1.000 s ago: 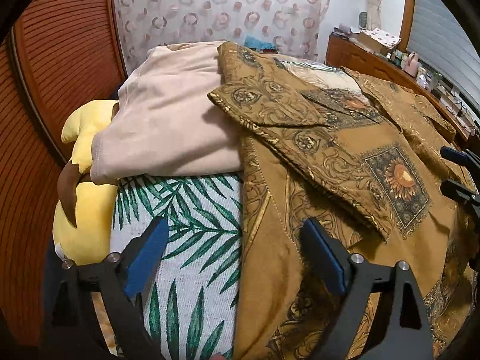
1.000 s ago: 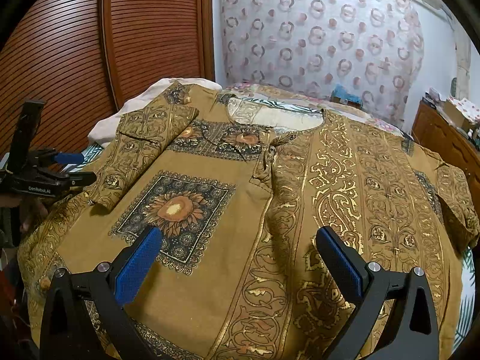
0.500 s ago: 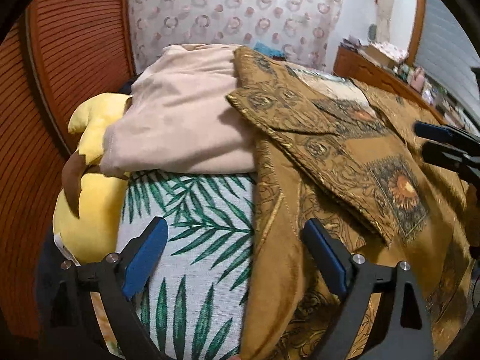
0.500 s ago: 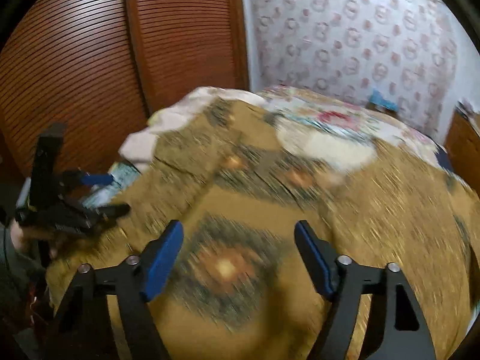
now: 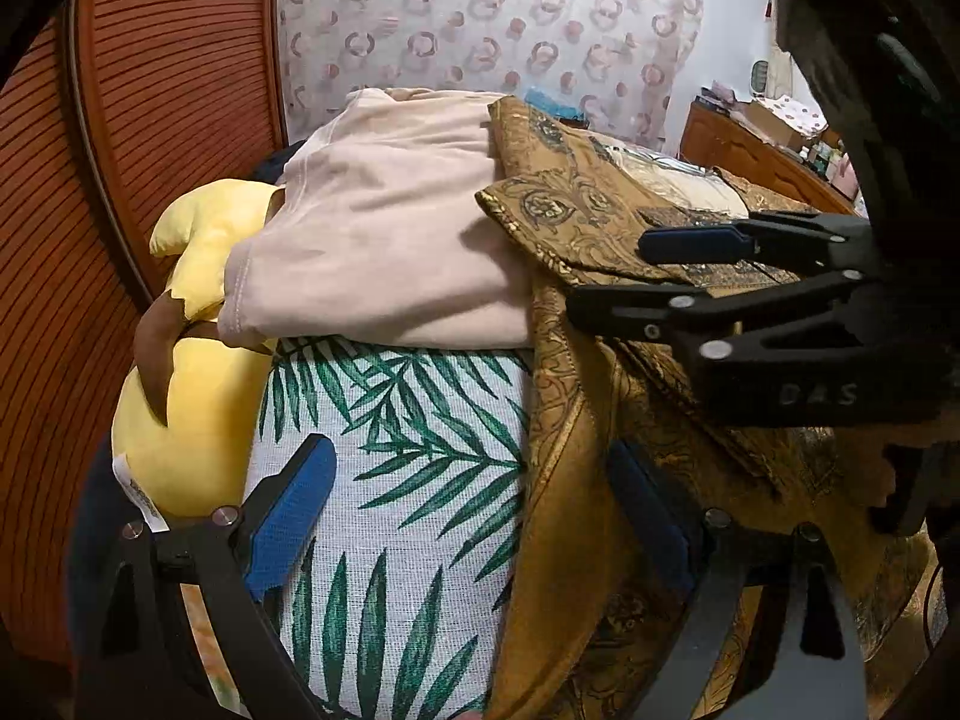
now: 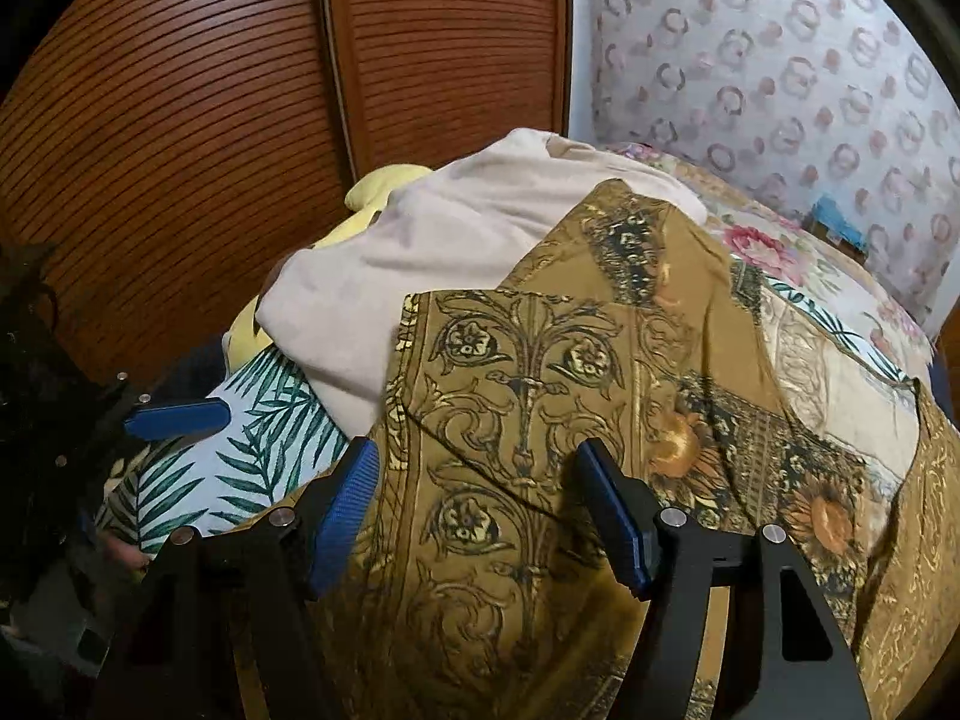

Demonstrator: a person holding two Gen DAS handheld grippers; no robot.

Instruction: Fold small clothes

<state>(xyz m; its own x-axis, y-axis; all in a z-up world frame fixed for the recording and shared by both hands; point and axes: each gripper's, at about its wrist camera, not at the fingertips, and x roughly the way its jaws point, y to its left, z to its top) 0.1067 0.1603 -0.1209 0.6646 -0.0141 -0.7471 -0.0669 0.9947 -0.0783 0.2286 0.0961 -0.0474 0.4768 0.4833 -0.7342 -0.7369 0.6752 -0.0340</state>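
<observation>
A brown shirt (image 6: 528, 396) with gold ornamental print lies spread on a bed over a palm-leaf sheet (image 5: 408, 450), its folded sleeve overlapping a beige garment (image 5: 390, 240) beside a yellow plush toy (image 5: 192, 408). The right gripper (image 6: 480, 498) hangs over the sleeve, its jaws closing with the patterned cloth between them but not yet pinched. The left gripper (image 5: 474, 510) hovers at the shirt's edge, jaws wide apart, holding nothing

The right claw (image 6: 480, 504) now sits over the folded sleeve (image 6: 516, 372) beside the left claw (image 5: 474, 516), its jaws closing.
</observation>
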